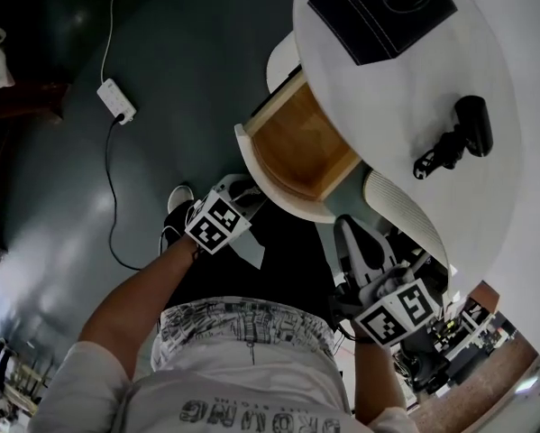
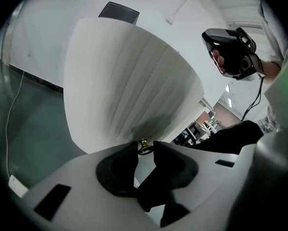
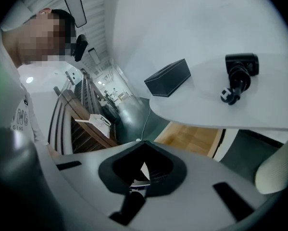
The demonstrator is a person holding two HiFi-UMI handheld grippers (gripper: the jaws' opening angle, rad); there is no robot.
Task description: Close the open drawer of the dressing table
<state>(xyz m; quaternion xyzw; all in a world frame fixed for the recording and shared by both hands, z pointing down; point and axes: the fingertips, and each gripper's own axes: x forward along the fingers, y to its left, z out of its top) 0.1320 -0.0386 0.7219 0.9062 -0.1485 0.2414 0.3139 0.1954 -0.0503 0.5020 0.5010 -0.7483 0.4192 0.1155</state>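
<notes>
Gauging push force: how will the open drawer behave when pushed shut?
The drawer looks empty, so it is probably light and easy to slide. Its curved ribbed front seems rigid, unlikely to flex. The small brass knob may slip.

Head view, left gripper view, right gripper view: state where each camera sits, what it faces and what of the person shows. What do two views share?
Head view: on the person's head, looking steeply down at the open drawer; shirt, left gripper and right gripper show.
Left gripper view: on the left gripper, facing the drawer front, knob between its jaws; headset shows.
Right gripper view: on the right gripper, facing the table; shirt shows.
Shared: black box, in head and right gripper views.
</notes>
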